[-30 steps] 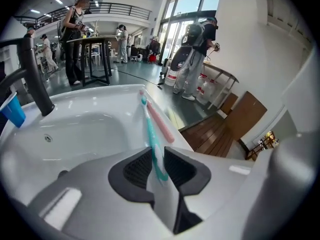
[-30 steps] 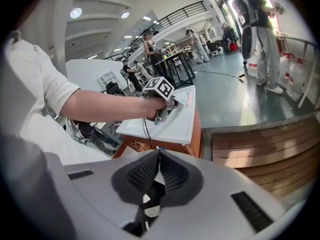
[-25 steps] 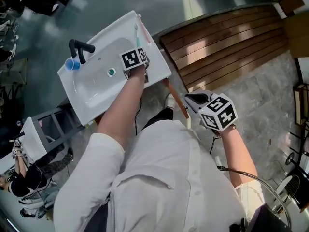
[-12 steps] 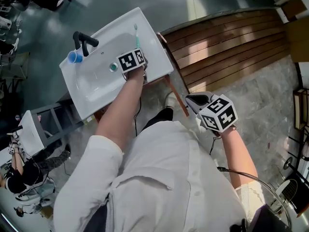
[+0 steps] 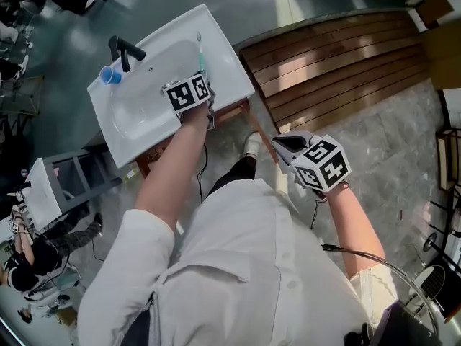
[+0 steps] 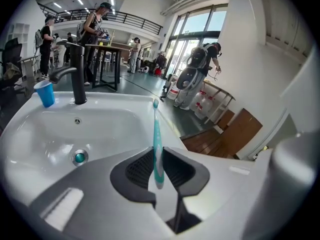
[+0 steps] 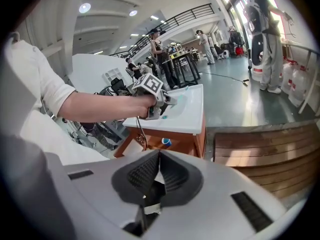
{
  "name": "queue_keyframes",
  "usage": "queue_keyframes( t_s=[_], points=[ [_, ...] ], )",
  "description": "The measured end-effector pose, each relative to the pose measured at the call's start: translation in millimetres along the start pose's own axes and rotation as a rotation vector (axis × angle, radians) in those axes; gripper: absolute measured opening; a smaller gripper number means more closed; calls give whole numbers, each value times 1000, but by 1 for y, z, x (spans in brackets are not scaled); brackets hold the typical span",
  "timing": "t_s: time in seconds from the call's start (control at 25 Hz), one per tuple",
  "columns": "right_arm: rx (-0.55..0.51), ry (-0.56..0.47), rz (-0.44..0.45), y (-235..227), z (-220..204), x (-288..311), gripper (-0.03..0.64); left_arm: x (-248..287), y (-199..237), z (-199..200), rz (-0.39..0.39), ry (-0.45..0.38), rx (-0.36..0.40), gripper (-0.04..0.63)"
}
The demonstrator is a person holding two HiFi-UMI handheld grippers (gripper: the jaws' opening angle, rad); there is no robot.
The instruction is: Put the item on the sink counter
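Toothbrush [image 6: 157, 144] handle end clamped between pads of left gripper [image 6: 158, 164], jaws narrowed onto it. Brush pointed forward above right rim of sink counter [image 5: 232, 78]. Right gripper [image 7: 157, 171] jaws pressed together, nothing held, positioned well apart from sink.

Teal toothbrush [image 6: 157, 149]; white sink [image 5: 230, 78]; blue cup [image 6: 45, 93]; black tap [image 6: 77, 74]; brown slatted boards [image 5: 331, 56].

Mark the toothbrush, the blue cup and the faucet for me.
toothbrush [image 6: 156, 144], left gripper view, middle of its handle.
blue cup [image 6: 45, 94], left gripper view, its side wall.
faucet [image 6: 77, 76], left gripper view, its upright post.
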State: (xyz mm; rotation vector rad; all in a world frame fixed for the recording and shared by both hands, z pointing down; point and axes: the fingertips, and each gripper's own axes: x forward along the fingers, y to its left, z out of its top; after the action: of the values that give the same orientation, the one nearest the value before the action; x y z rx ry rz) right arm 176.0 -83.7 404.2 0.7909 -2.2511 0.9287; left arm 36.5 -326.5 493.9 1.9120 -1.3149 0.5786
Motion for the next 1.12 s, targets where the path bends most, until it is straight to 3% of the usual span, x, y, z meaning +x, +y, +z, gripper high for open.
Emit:
queue_keyframes(
  t_s=[0.32, 0.6, 0.92, 1.12],
  points=[
    [-57, -7, 7, 53, -33, -7, 5, -75, -9, -46, -44, -47, 14, 61],
    [-98, 8, 23, 102, -85, -18, 5, -142, -6, -130, -36, -45, 9, 61],
    [-113, 46, 66, 147, -122, -7, 5, -189, 7, -229, -28, 28, 7, 61],
    [-121, 96, 124, 171, -131, 20, 5, -199, 43, -286, 20, 100, -33, 61]
  ],
)
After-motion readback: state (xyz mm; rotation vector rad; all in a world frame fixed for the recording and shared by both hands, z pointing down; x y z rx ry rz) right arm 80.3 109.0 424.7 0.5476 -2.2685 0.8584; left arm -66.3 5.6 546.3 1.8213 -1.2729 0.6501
